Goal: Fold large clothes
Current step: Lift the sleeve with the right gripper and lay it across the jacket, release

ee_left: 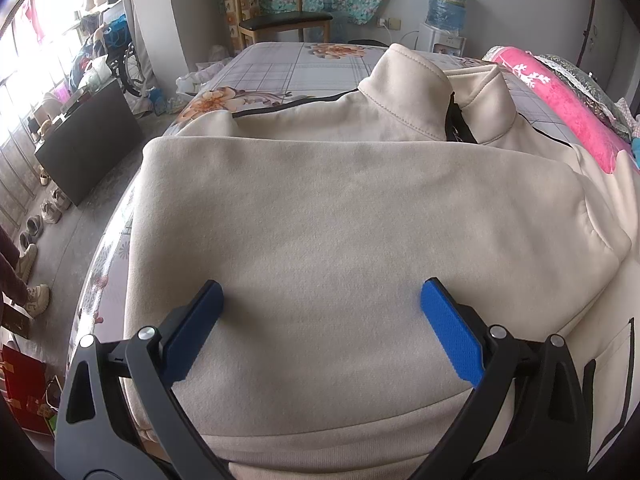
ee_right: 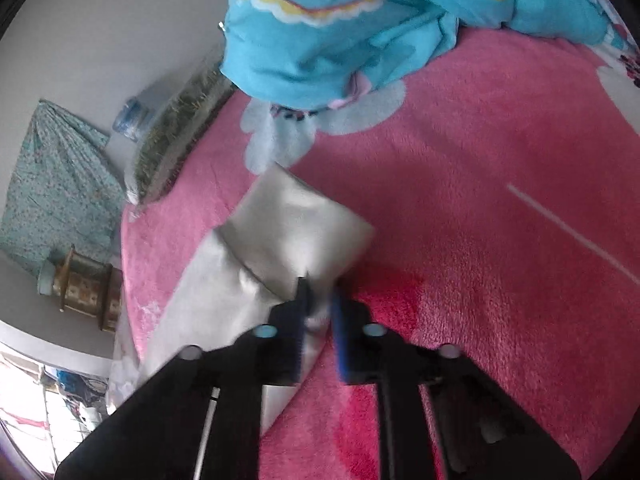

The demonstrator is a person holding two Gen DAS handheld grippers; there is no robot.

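Between the wide-spread blue pads of our left gripper lies the beige zip-up jacket. The jaws stand fully apart and nothing is pinched; both pads rest on or just above the fabric, which of the two we cannot tell. Ahead of the pads a sleeve is folded across the body of the jacket, and beyond it the stand-up collar rises with the dark zip showing. Under the jacket spreads a floral bed sheet. Past the far end of the bed stand a wooden chair and a water dispenser. Off to the gripper's left, shoes line the floor.

Our right gripper has its jaws drawn almost together on the beige cuff of the jacket's other sleeve, a fold of cloth caught between the pads. That sleeve lies over a pink fleece blanket. Ahead of this gripper sits a bundled turquoise blanket. The view here is blurred.
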